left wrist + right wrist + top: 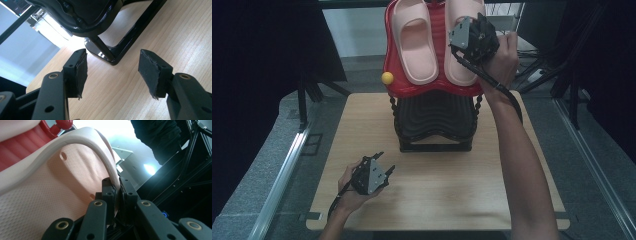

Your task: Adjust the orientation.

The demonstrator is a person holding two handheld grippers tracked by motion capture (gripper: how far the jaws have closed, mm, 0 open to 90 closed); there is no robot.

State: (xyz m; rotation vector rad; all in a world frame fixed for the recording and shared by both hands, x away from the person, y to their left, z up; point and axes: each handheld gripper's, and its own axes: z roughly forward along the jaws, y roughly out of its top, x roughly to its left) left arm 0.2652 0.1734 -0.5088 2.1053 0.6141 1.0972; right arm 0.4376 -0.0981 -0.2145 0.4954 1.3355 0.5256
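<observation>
Two pale pink slippers lie on the red top shelf [439,30] of a black rack [435,122] at the table's far side. My right gripper [472,37] is up at the right slipper [457,70], and in the right gripper view its jaws are shut on the raised side rim of that slipper [62,177]. The left slipper [414,42] lies untouched beside it. My left gripper [379,172] rests low over the wooden table [437,195] near the front left, open with nothing between its pads [81,72], facing the rack's black base [120,50].
A small yellow ball [387,78] sits at the left edge of the red shelf. A black ribbed lower shelf [434,112] lies under it. Dark stands and cables crowd the floor at the right, behind the table.
</observation>
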